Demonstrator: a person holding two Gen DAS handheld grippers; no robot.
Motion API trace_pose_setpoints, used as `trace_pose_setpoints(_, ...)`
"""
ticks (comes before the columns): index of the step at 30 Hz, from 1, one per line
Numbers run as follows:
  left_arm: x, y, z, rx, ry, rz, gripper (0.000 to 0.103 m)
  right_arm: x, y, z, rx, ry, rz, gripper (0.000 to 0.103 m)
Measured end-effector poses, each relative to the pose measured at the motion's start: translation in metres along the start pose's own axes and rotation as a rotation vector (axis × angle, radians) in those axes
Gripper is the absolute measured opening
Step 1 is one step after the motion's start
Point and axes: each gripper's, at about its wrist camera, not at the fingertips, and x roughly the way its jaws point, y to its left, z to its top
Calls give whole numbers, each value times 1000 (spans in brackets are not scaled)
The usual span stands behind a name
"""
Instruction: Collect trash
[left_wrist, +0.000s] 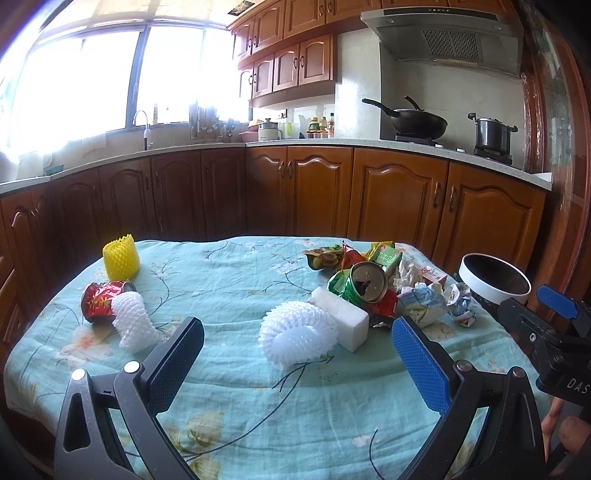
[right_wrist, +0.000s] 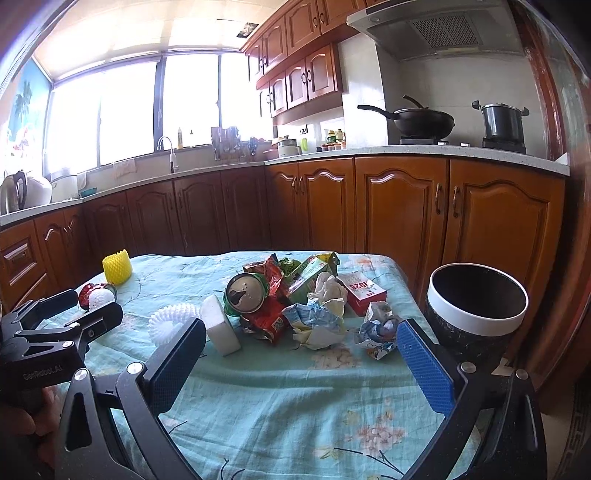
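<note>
Several pieces of trash lie scattered on a table covered with a light-blue floral cloth (left_wrist: 236, 387) in a wood-cabinet kitchen. Most of it sits in a heap toward the table's far right: a crushed green can (right_wrist: 245, 295) with its open top facing the cameras, red and green snack wrappers (right_wrist: 271, 275), a green drink carton (right_wrist: 308, 273), a red-and-white box (right_wrist: 364, 293) and crumpled paper wads (right_wrist: 380, 328). A white foam block (right_wrist: 219, 326) lies against the near-left side of the heap, touching a white foam fruit net (left_wrist: 297, 332) curled beside it. Well apart, at the far left of the table, a red can (left_wrist: 99, 301) lies on its side with a second white net (left_wrist: 133, 319) against it; a yellow foam net (left_wrist: 121, 258) stands upright just behind them. A dark bin with a white rim (right_wrist: 476, 306) stands just beside the table's right edge, its mouth open upward.

Both handheld tools hover over the near edge of the table, holding nothing. The left gripper (left_wrist: 297, 365) has its jaws spread wide, the curled white net framed between them farther out. The right gripper (right_wrist: 301, 363) is likewise spread wide, facing the heap, with the bin just beyond its blue right finger. Behind the table, a wok (left_wrist: 417, 123) and a steel pot (left_wrist: 491, 133) sit on the stove under a range hood.
</note>
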Motion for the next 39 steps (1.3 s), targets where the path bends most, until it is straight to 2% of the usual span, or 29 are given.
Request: trace_pose_setpoints(39,-1,-1,2,-5,-1,3,102,1,4,2,5,9,32,103)
